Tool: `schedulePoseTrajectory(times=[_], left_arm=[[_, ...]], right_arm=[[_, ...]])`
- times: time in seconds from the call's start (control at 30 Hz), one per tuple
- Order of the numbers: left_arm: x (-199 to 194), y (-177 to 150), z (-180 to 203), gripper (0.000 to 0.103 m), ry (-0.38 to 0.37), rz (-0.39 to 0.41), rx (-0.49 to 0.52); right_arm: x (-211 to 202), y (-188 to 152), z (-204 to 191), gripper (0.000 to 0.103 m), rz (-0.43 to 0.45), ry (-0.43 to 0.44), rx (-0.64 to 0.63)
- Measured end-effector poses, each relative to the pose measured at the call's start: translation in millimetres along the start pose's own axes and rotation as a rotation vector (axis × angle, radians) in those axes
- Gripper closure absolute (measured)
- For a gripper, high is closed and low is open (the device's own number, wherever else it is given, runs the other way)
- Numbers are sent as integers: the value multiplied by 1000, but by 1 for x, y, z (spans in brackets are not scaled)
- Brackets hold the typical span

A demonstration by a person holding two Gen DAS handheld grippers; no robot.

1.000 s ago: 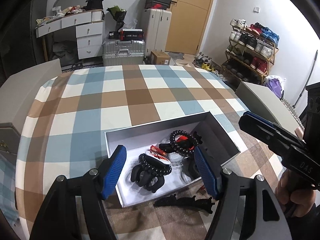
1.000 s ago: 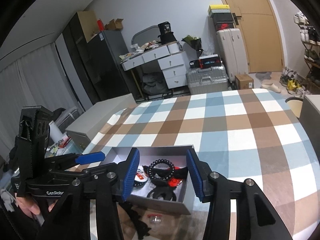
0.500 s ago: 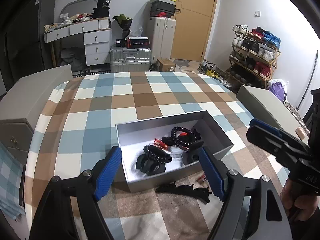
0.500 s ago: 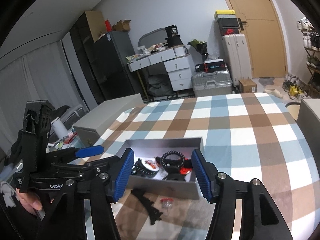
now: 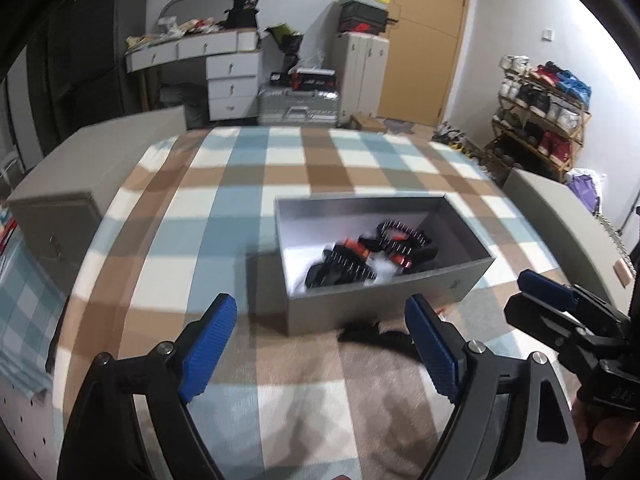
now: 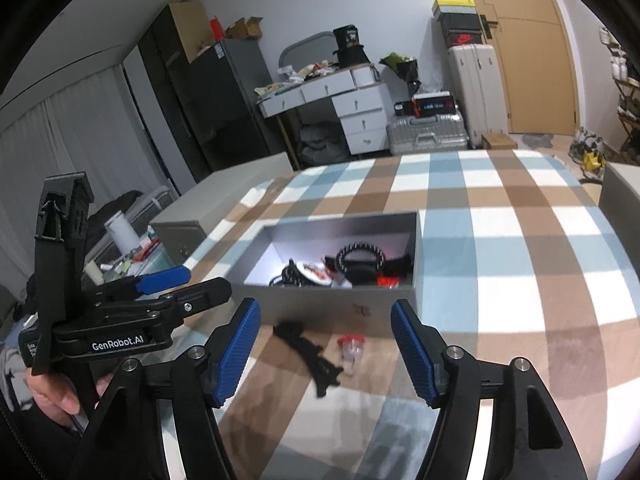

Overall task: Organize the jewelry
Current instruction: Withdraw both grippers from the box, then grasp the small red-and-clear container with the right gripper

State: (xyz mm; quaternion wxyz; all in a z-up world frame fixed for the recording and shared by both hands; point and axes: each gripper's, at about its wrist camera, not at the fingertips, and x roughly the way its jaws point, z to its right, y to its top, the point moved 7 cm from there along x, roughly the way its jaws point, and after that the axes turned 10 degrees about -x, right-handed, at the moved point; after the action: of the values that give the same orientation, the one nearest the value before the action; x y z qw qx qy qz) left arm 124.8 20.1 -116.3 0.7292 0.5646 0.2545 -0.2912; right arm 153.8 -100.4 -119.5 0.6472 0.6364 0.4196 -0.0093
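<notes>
A grey open box [image 5: 468, 284] [image 6: 320, 304] sits on the checked tablecloth and holds black bead bracelets [image 5: 400, 236] [image 6: 360, 256], black hair clips and red pieces. A black hair clip [image 5: 376, 334] [image 6: 312, 354] and a small red-capped clear piece [image 6: 351, 346] lie on the cloth in front of the box. My left gripper [image 5: 320, 348] is open and empty, held back from the box's near wall. My right gripper [image 6: 326, 344] is open and empty, above the loose clip. Each gripper shows in the other's view, the right [image 5: 560, 312] and the left [image 6: 168, 292].
Grey chairs or boxes stand at the table's left [image 5: 80, 184] and right [image 5: 560, 220]. Behind are a white desk [image 5: 200, 52], suitcases [image 5: 298, 104], a wooden door and a shoe rack [image 5: 540, 104].
Both grippers have pulled back and up from the box; it now looks smaller and farther. The loose clip and red piece stay on the cloth. Jaws remain open.
</notes>
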Motion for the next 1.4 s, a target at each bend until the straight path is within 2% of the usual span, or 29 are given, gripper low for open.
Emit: schedulePoseTrajectory(times=[0.27,0.4,0.6,0.67,0.8,0.87,1.1,1.27,1.4], left_arm=[[10,-35,-18,20,49,-74,-55],[9,-40,-31,20,105,-75,-93],[8,-46,-31,20,111,-77,-81],[10,-47,-30,20,105,-84,-82],[14,-49,-28,20,83,-106,-85],[14,-50,-26,20,76,-114,-84],[17,-49,-26,20,78,-121,-83],[18,-49,-25,20,77,-130,-80],[17,-48,-22,20,56,-123,-79]], right_arm=[[19,-25,7,34,-83,16,53],[29,-31,10,34,-121,25,74],[45,-33,10,34,-169,30,69],[48,-32,11,41,-177,29,69],[54,-32,13,47,-188,38,83],[56,-34,12,55,-200,44,80],[60,-37,8,58,-206,43,68],[62,-39,13,87,-221,39,82],[58,-40,9,88,-213,88,78]])
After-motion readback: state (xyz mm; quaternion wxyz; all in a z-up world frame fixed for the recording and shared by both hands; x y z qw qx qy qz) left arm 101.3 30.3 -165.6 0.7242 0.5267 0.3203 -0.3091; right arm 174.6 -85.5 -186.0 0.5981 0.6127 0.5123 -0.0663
